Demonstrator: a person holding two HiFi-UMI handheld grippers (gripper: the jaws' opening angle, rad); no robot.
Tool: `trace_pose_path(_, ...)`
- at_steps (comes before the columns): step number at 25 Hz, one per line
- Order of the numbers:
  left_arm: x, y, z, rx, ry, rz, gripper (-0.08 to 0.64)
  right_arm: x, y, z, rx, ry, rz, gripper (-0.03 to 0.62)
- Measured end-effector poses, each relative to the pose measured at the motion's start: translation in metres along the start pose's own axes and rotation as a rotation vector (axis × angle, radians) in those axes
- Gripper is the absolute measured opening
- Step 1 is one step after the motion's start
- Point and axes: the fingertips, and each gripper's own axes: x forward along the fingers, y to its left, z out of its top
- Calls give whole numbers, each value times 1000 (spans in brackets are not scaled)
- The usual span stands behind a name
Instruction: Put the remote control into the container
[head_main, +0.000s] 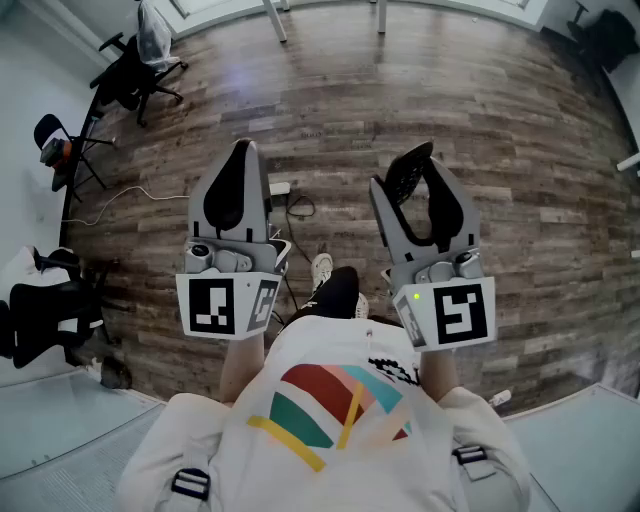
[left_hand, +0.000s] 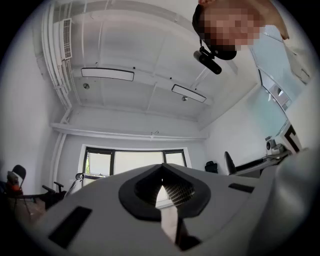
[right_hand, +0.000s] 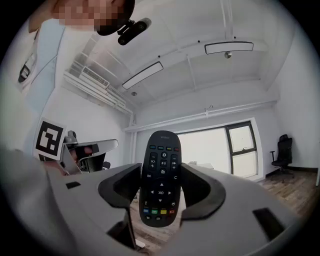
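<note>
A black remote control (right_hand: 161, 177) with coloured buttons stands upright between the jaws of my right gripper (right_hand: 161, 186), whose pads press on both its long sides. In the head view the right gripper (head_main: 424, 185) is held up in front of the person's chest with the remote control (head_main: 404, 177) sticking out of it. My left gripper (head_main: 238, 180) is raised beside it, jaws together and nothing in them. In its own view the left gripper (left_hand: 162, 186) points at the ceiling and a window. No container shows in any view.
Below lies a wooden floor (head_main: 520, 150) with a white cable (head_main: 120, 200) and a power strip (head_main: 280, 187). Black office chairs (head_main: 135, 65) stand at the left, with another chair (head_main: 45, 305) near the person. Table legs (head_main: 275, 20) show at the top.
</note>
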Motion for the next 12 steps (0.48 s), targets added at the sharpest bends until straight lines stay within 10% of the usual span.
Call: trace_pose_path(12, 79, 87, -35, -47, -53, 9, 8, 111, -3, -13, -66, 14, -31, 249)
